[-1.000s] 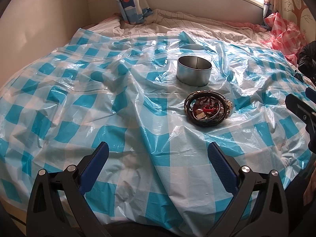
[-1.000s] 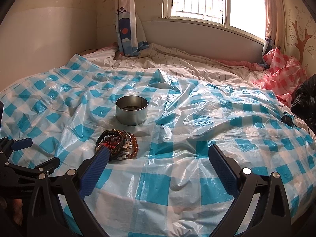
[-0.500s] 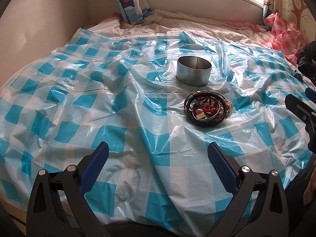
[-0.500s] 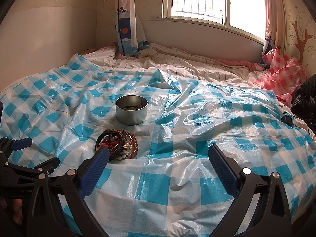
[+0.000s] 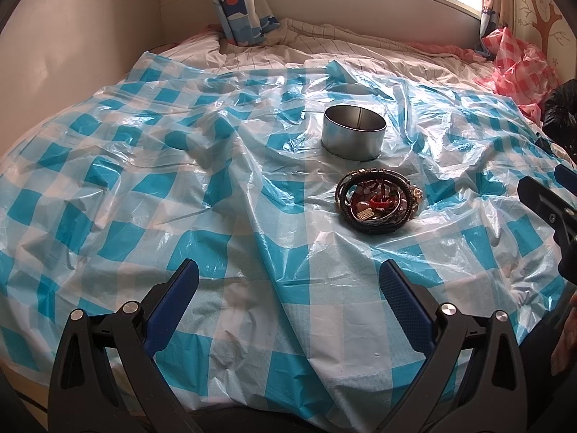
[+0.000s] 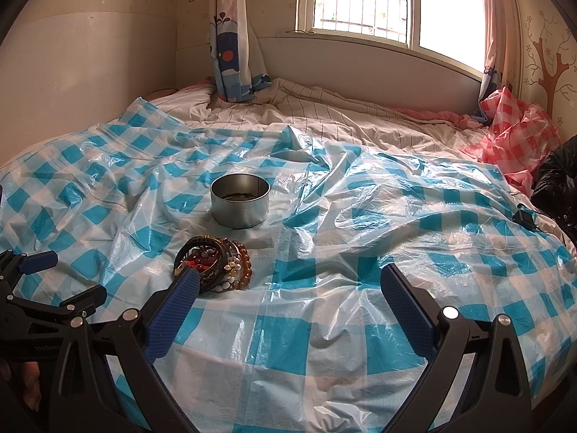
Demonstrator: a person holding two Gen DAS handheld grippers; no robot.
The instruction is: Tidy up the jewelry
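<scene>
Beside the tin (image 5: 353, 132), tangled bracelets (image 5: 375, 205) looked light, slippery; both my grippers (image 5: 288, 288) (image 6: 288, 288) gaped wide, outer loop best.

Both grippers had black plastic frames with silver screws (image 5: 450, 309), and their fingers (image 6: 171, 310) wore textured blue pads.

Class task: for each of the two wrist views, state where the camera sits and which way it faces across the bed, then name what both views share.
Left wrist: sits behind the open left gripper, facing up the bed toward the window wall; tin and bracelet pile lie ahead to the right; the right gripper's fingers show at the right edge.
Right wrist: sits behind the open right gripper, facing the window; the left gripper shows at the lower left.
Shared: tin, bracelet pile, blue checked sheet.
</scene>
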